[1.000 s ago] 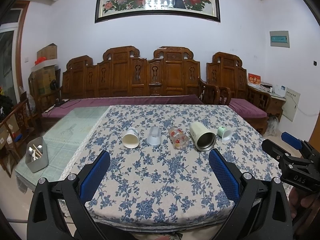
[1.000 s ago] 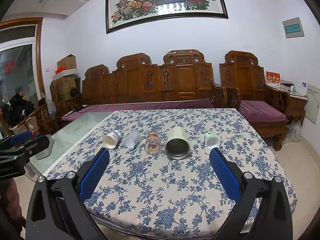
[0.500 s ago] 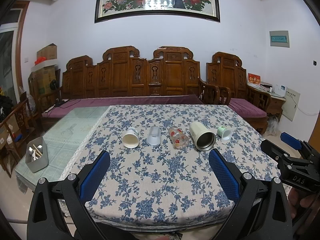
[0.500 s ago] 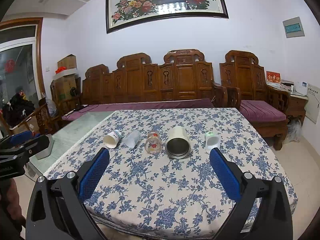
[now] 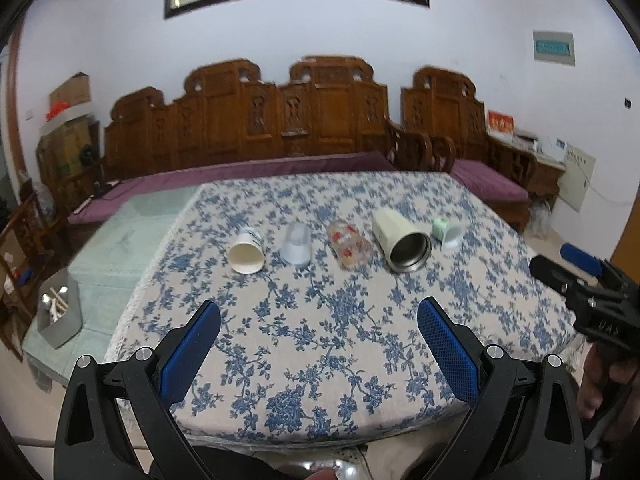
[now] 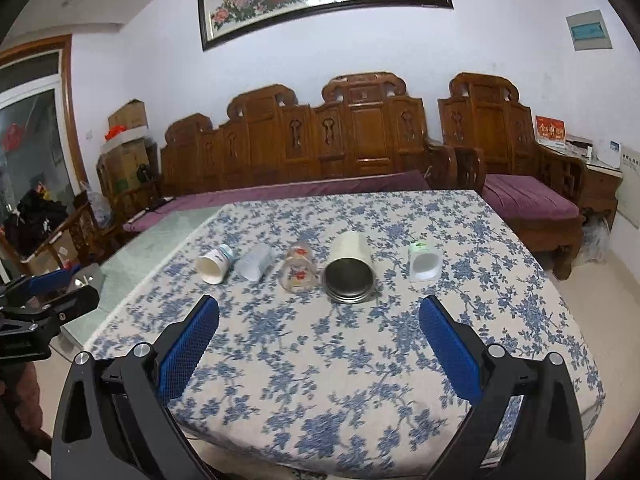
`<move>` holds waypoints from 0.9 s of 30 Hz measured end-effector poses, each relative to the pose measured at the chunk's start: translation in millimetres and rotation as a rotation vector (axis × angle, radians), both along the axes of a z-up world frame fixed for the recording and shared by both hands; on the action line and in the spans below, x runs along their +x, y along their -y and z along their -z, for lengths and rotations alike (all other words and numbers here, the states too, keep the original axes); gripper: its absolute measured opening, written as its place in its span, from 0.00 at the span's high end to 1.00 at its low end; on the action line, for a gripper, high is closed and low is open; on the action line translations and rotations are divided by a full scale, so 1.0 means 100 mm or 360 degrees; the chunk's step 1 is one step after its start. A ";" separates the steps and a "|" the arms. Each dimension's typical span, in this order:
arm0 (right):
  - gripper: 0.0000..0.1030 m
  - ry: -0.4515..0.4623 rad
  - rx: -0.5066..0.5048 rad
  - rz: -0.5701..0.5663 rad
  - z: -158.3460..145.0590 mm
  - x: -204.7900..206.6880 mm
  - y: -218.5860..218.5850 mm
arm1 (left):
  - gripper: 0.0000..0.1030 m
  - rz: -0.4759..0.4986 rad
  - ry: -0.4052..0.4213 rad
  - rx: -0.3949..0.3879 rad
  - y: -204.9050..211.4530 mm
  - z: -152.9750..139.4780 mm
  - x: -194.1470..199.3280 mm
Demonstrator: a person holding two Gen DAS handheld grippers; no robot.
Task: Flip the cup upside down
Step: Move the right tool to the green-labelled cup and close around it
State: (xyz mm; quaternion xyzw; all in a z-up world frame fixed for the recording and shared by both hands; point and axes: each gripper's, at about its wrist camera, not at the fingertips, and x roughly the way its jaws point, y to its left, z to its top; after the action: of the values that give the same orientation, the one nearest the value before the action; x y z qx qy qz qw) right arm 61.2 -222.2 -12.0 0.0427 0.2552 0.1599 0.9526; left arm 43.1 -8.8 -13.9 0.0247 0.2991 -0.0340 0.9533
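Note:
Several cups lie on their sides in a row on the blue-flowered tablecloth (image 5: 320, 320): a white paper cup (image 5: 247, 252) (image 6: 215, 265), a clear plastic cup (image 5: 296, 244) (image 6: 255, 263), a flowered glass (image 5: 349, 244) (image 6: 299, 267), a cream steel-lined tumbler (image 5: 401, 245) (image 6: 350, 268) and a small green-and-white cup (image 5: 446, 233) (image 6: 423, 262). My left gripper (image 5: 319, 322) is open and empty, short of the row. My right gripper (image 6: 319, 318) is open and empty, near the tumbler's mouth. Each gripper shows at the other view's edge.
A carved wooden sofa (image 6: 360, 140) with purple cushions stands behind the table. A glass-topped side table (image 5: 132, 236) adjoins on the left, with a grey box of utensils (image 5: 60, 314). An armchair (image 6: 528, 200) stands to the right.
Both grippers have moved forward and tilted down toward the table, so the cups look closer. Both stay open. No cup has moved.

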 end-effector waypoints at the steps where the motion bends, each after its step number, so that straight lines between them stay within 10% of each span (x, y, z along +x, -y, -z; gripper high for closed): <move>1: 0.02 -0.0010 -0.0014 0.0001 0.02 0.07 0.01 | 0.08 0.0006 -0.0014 0.0004 0.01 0.01 0.06; 27: 0.27 -0.0517 -0.0434 -0.0012 0.74 3.10 0.44 | 0.08 0.0158 -0.0322 -0.0059 0.11 0.68 1.69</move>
State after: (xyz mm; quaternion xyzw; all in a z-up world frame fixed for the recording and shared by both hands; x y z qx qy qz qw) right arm 371.2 -265.9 -85.6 -0.0624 0.4249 0.1185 0.8953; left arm 212.0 -19.7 -82.2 0.0182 0.3915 -0.0889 0.9157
